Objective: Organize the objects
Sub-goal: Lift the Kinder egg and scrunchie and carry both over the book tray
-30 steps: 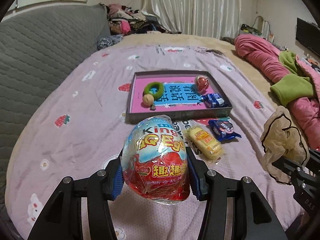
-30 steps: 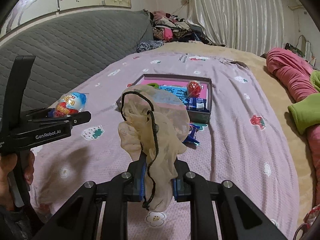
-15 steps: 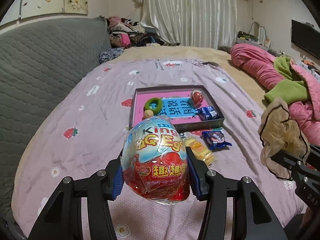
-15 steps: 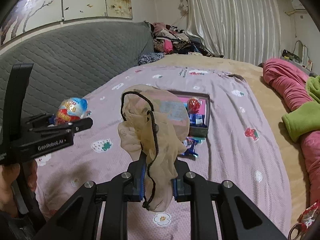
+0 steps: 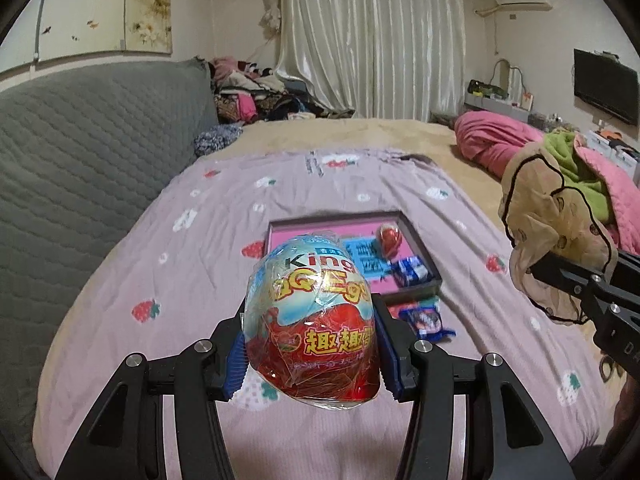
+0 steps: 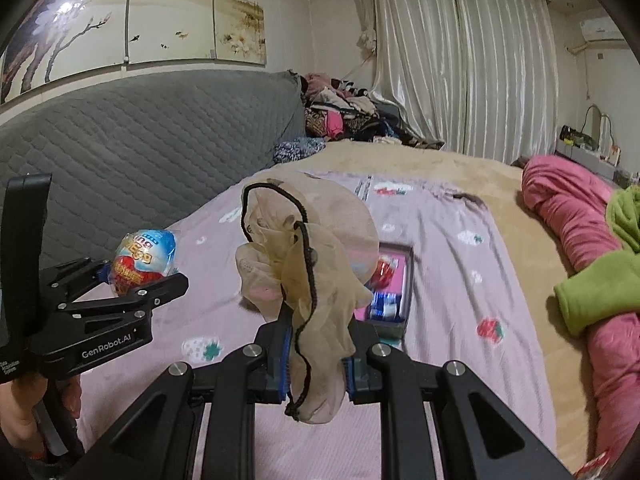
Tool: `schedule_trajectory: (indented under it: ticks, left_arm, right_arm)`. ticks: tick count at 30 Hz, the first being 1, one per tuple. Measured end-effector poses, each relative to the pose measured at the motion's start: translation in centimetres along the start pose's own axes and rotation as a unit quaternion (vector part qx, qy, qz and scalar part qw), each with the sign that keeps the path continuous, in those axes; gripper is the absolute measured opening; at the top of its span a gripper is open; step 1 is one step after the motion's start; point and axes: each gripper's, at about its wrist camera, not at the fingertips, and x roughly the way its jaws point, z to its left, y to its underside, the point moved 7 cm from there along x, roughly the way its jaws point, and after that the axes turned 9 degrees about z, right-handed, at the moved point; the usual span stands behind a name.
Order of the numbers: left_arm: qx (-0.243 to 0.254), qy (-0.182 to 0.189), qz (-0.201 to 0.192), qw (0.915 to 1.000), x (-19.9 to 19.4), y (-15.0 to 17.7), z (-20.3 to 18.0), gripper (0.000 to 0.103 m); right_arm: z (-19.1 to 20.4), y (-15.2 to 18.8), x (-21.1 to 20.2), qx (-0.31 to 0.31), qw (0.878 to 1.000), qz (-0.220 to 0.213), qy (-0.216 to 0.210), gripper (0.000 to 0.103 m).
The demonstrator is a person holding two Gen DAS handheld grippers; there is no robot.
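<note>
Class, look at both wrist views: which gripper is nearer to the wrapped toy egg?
Left. The left gripper clamps the toy egg between its pads; the right gripper is off to its right, apart, shut on a beige drawstring pouch.

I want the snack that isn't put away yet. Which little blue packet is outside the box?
The blue packet lying on the purple bedspread, just in front of the box. The other blue packet sits inside it, near the red sweet.

Bedroom: grey quilted headboard [image 5: 80,152], white curtains [image 5: 376,36], wall television [image 5: 605,85].
</note>
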Motion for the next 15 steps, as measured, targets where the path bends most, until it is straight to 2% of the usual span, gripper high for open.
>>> schedule_trajectory:
  ticks: [8,15]
  left_arm:
    - [0.005,-0.003,-0.015,0.9999,2.2,-4.9,0.4,0.055]
    - [-0.003,-0.004,-0.021,0.9998,6.3,-8.9,1.7,0.055]
  right_arm:
    - [-0.3,-4.7,2.2,0.004,1.0,-0.017,-0.008,0.02]
    - [-0.8,-8.0,6.5,0.008,0.999,-0.03,-0.007,0.02]
